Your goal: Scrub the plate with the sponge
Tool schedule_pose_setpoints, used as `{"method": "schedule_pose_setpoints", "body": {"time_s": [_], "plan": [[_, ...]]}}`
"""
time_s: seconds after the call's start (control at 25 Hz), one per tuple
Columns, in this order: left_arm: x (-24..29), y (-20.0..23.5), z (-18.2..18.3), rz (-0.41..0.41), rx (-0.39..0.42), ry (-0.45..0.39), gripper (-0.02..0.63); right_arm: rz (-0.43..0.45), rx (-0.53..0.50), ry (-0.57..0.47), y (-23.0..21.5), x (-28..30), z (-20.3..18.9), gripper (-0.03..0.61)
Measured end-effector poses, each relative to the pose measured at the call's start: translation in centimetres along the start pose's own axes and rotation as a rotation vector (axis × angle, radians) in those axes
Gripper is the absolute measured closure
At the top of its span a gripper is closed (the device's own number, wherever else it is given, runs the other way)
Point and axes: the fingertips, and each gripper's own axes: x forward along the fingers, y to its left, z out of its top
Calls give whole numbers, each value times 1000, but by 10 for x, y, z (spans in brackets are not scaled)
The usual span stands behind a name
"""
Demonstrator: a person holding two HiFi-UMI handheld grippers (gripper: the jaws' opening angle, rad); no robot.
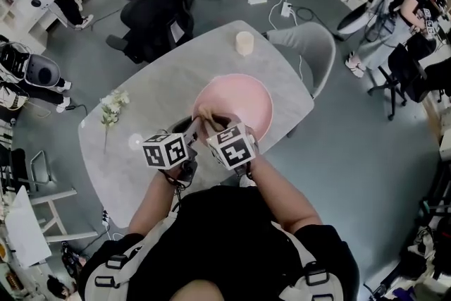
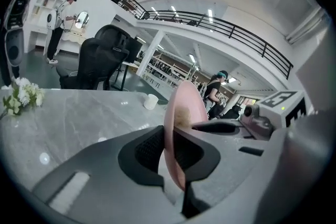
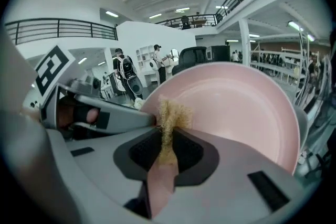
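Jaws of the right gripper (image 3: 166, 147) are closed on the sponge (image 3: 172, 113), a tan fibrous pad with a pink backing. Its tip touches the inner face of the pink plate (image 3: 236, 107). The left gripper (image 2: 169, 147) is clamped on that plate's rim and holds it tilted up on edge over the near side of the grey marble table (image 1: 162, 74). Farther off on the table are a cream cup (image 1: 244, 43) and white flowers (image 1: 111, 108).
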Motion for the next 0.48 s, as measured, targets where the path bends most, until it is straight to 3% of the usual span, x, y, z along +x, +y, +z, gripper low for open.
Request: {"method": "schedule_pose_setpoints", "body": {"time_s": [0.12, 0.32, 0.48], "plan": [[1, -6, -4, 8, 59, 24, 575, -41, -94, -19, -7, 1, 12, 514], [-1, -3, -6, 4, 52, 33, 575, -97, -203, -24, -25, -1, 21, 514], [-1, -1, -9, 14, 69, 46, 575, -125, -384, 36, -42, 1, 19, 514]]}}
